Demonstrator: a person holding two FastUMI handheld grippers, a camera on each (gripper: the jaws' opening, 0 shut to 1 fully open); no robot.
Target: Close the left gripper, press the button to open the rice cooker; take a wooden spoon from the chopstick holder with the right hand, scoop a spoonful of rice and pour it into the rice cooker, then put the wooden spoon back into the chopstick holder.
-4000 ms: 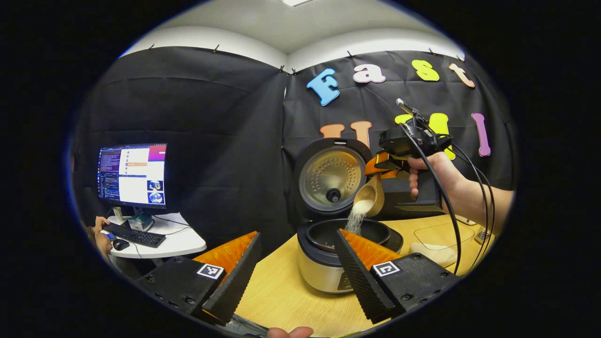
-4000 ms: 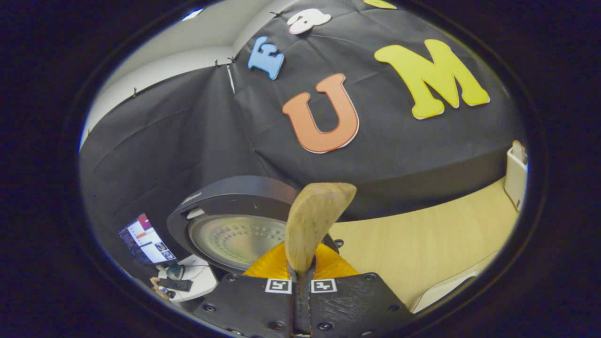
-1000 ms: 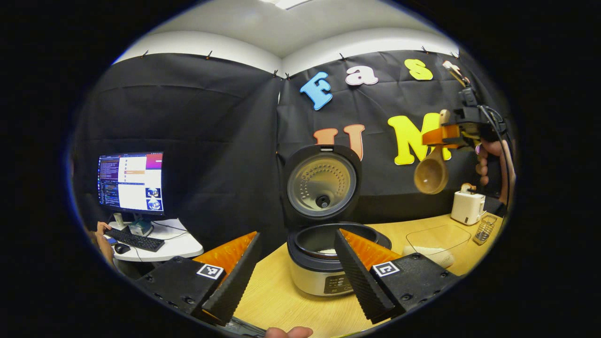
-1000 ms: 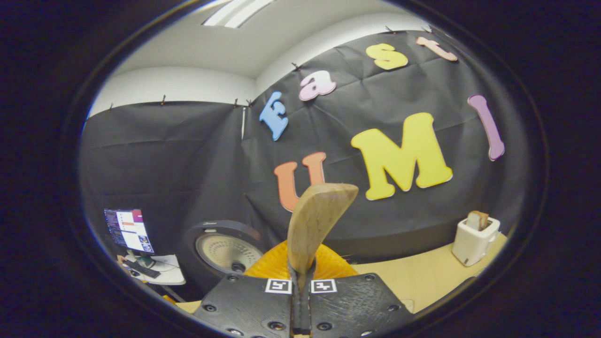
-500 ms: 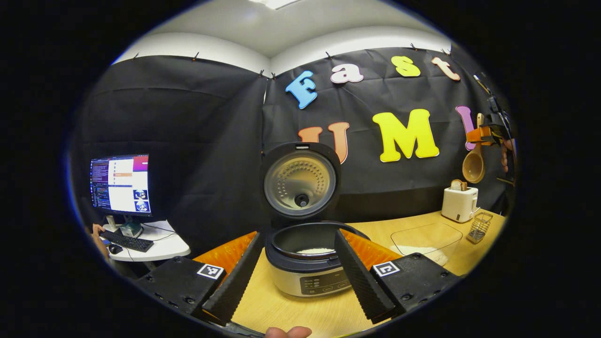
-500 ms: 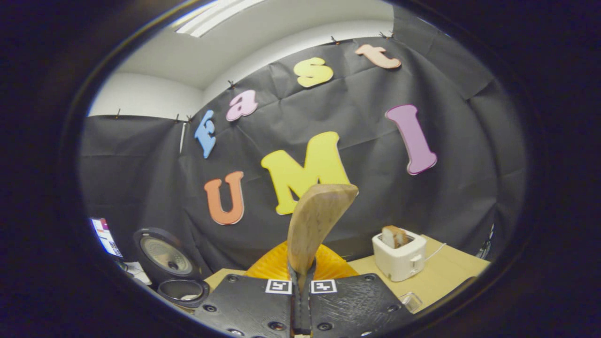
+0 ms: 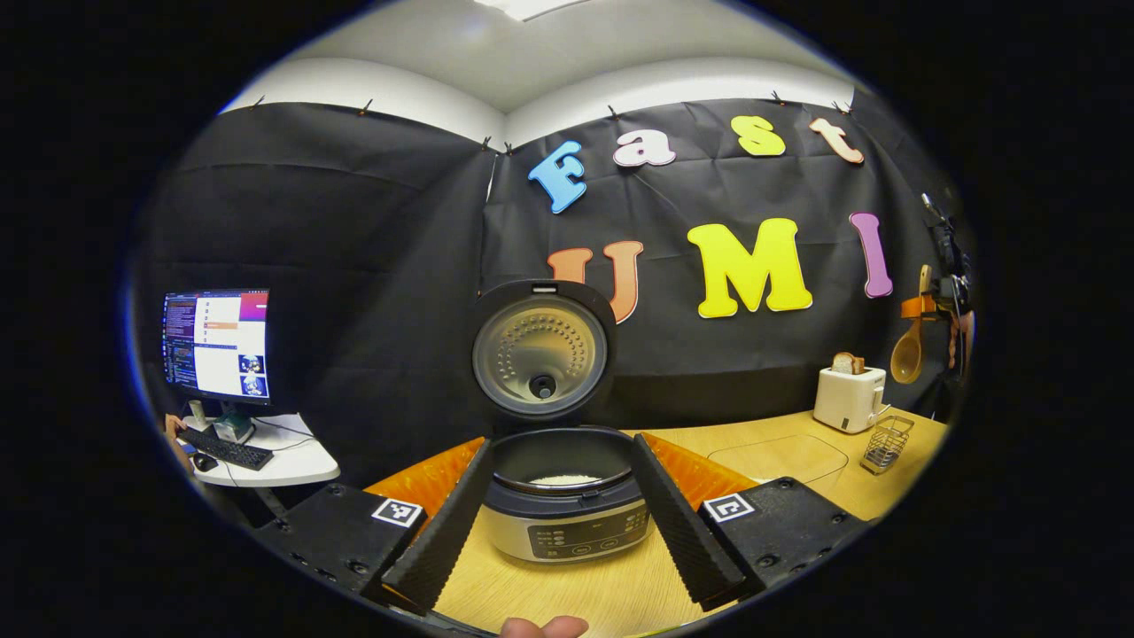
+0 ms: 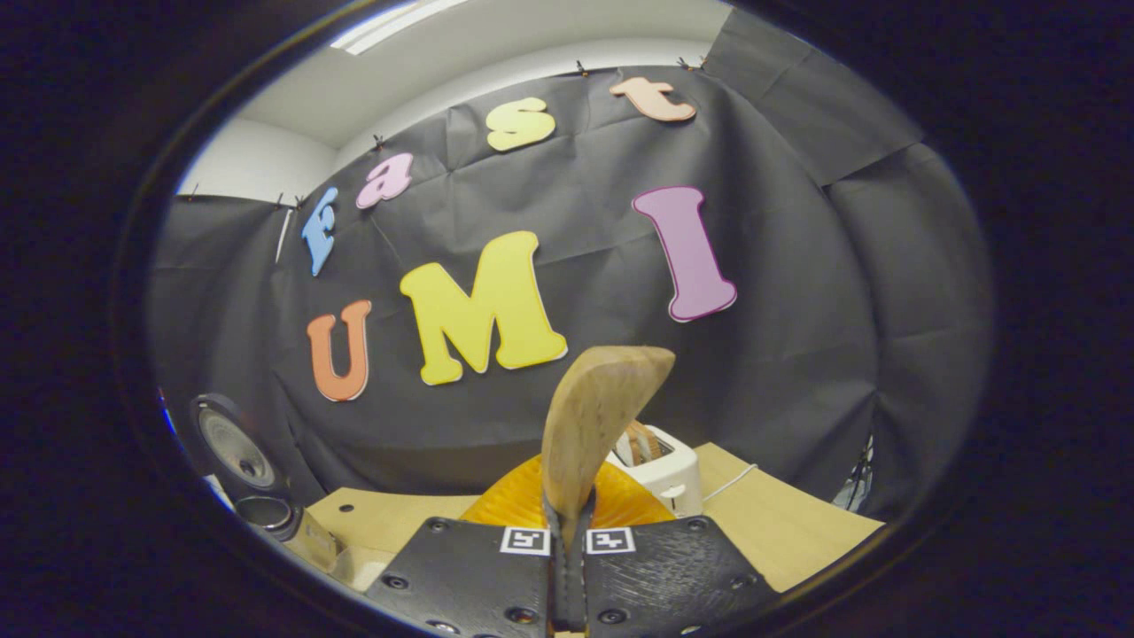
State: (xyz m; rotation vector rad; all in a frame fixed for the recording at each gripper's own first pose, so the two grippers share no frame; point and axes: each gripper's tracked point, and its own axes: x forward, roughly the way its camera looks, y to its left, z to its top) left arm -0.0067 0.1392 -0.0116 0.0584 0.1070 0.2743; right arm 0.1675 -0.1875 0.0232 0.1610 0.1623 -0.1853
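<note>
In the left gripper view, the left tool (image 7: 563,523) sits lowest and nearest, its two fingers spread wide apart and gripping nothing. A fingertip (image 7: 542,626) of the person's hand shows at the bottom edge. Framed between the fingers, the rice cooker (image 7: 564,514) stands on the wooden counter (image 7: 585,594), its control panel facing forward. Its lid (image 7: 540,353) is swung upright behind the pot, and a small heap of white rice (image 7: 564,479) lies at the bottom of the inner pot. To the right, a clear shallow container (image 7: 778,456) rests on the counter, and past it the wire chopstick holder (image 7: 887,444) stands just in front of a white toaster (image 7: 849,398) with a slice of bread in its slot. High above the holder, at the right edge, the right tool (image 7: 926,307) grips the wooden spoon (image 7: 910,348), which hangs bowl-down in the air, well clear of the holder. Far left, a monitor (image 7: 214,344) and keyboard (image 7: 222,447) sit on a separate white desk.

In the right gripper view, the right tool (image 8: 568,549) is clenched tight on the spoon's handle (image 8: 592,425), which rises up between its fingers. Behind it are the toaster (image 8: 657,467) on the counter (image 8: 780,523) and, at far left, the open cooker lid (image 8: 233,452).
</note>
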